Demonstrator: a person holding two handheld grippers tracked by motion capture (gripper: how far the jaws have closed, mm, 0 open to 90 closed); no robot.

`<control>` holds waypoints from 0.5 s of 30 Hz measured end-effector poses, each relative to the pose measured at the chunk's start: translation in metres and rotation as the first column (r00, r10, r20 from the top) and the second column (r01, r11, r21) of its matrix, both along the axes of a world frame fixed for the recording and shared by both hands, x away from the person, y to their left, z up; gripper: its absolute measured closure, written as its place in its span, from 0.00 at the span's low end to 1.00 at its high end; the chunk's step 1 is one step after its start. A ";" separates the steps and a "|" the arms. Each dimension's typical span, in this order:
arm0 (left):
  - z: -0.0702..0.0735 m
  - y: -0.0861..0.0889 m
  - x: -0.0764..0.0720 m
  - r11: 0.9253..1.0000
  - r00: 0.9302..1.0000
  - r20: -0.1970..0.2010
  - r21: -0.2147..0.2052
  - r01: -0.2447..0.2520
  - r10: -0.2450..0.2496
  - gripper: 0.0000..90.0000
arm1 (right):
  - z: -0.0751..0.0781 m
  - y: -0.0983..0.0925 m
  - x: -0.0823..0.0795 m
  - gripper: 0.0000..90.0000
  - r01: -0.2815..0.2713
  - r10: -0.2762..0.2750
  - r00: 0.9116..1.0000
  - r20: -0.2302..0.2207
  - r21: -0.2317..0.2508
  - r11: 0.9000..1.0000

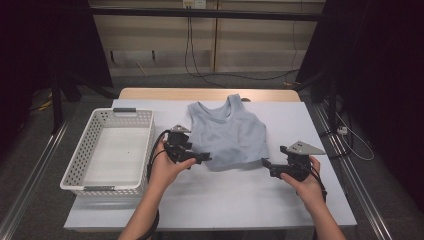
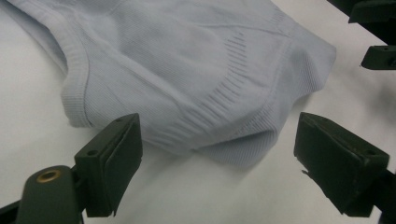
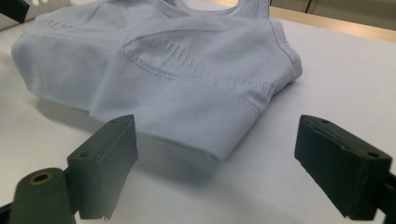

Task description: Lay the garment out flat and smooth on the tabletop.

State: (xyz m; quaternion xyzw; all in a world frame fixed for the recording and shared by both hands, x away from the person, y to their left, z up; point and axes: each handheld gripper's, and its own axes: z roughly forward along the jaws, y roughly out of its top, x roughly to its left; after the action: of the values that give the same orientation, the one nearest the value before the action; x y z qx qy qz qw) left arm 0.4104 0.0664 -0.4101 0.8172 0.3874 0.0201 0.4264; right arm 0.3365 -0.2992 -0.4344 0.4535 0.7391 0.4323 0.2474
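A white-covered table (image 1: 210,200) is seen from above, with a wooden edge showing along its far side. On its left part a white perforated plastic basket (image 1: 80,150) is placed, its long side running away from the viewer.

Near the middle of the table a pale blue ribbed tank top (image 1: 229,132) is laid flat, shoulder straps toward the far edge and hem toward the near side. It is spread well apart from the basket. In the left gripper view the tank top (image 2: 187,79) is shown with a ribbed armhole band at the left and a hem corner lying ahead of the jaws. In the right gripper view the tank top (image 3: 182,79) is shown with its ribbed hem band nearest the camera and the neckline farther off.

The left gripper (image 1: 204,159) is held in the person's left hand (image 1: 167,170) just beside the hem's left corner. Its jaws are spread wide, with bare table between them and the cloth lying just beyond; nothing is grasped.

The right gripper (image 1: 265,164) is held in the person's right hand (image 1: 304,184) just beside the hem's right corner. Its jaws are likewise released and wide apart, the hem corner lying ahead of them, unpinched.
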 end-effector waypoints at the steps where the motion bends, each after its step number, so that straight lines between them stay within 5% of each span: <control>1: -0.002 0.000 -0.002 1.000 1.000 -0.002 -0.003 -0.001 0.001 0.18 | -0.001 0.000 -0.001 0.14 -0.003 0.003 1.000 0.002 -0.007 1.000; 15: -0.001 0.005 -0.008 1.000 1.000 0.005 -0.008 -0.014 0.014 0.16 | -0.011 -0.002 -0.002 0.14 0.021 -0.022 1.000 -0.015 -0.038 0.999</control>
State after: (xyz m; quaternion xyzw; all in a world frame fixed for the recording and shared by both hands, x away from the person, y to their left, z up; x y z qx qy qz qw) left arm 0.4024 0.0718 -0.4116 0.8127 0.3919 0.0234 0.4306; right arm 0.3346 -0.3013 -0.4456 0.4600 0.7440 0.4121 0.2550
